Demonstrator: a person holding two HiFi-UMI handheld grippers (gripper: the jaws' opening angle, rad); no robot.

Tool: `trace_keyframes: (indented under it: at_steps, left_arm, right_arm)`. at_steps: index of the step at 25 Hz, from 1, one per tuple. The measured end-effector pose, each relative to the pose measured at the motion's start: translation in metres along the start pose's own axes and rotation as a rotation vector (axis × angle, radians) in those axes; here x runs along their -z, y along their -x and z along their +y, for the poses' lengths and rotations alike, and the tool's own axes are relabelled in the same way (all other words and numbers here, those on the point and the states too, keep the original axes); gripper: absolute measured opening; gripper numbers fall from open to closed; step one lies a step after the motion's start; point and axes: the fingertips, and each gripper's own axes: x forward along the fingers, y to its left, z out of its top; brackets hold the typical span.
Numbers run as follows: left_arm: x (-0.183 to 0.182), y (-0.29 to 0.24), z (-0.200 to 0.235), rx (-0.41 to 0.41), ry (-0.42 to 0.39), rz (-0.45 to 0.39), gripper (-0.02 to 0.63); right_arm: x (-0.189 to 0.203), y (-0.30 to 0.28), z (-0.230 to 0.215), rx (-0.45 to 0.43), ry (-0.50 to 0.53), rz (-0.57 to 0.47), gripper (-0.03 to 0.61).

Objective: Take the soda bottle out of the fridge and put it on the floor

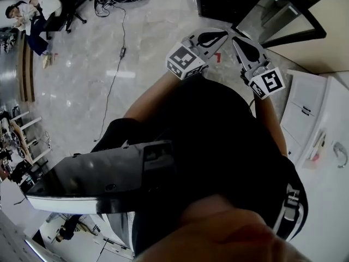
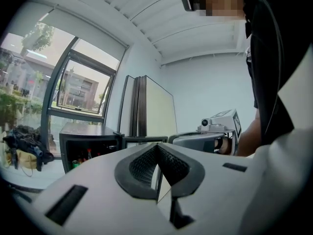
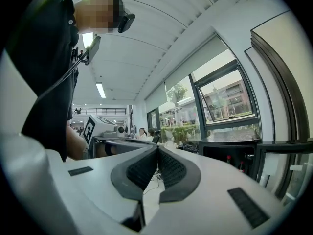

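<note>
- Fridge [image 1: 221, 1] — cut off by the head view's top edge, and its inside is too dark to read.
- Bottles [image 2: 87, 155] inside the fridge [image 2: 90, 131], left gripper view — too small to tell one drink from another.
- Right gripper view: only the red-capped tops of two bottles [image 3: 228, 158] show. The right tool [image 3: 157, 149] hides the rest of them and the fridge's [image 3: 230, 144] lower part.
- Floor [image 1: 136, 53] is partly hidden by the person's body [image 1: 218, 141] in the head view.
</note>
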Motion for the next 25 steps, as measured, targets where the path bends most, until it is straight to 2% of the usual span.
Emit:
trace_keyframes:
  at_steps: [6, 11, 17, 25]
  left_arm:
    - [-0.003, 0.000, 0.071, 0.044, 0.000, 0.010, -0.005]
    - [-0.001, -0.008, 0.115, 0.048, -0.004, 0.012, -0.005]
    - [0.000, -0.026, 0.151, 0.002, 0.018, 0.012, -0.005]
    - [0.018, -0.079, 0.197, -0.111, -0.014, 0.024, -0.005]
  right_arm:
    - [0.002, -0.066, -0.033, 0.046, 0.005, 0.025, 0.014]
    - [0.008, -0.093, -0.064, 0.086, 0.013, 0.045, 0.014]
    - [0.015, -0.111, -0.110, 0.080, 0.017, 0.065, 0.014]
    - [0.043, -0.137, -0.216, 0.026, 0.088, 0.111, 0.014]
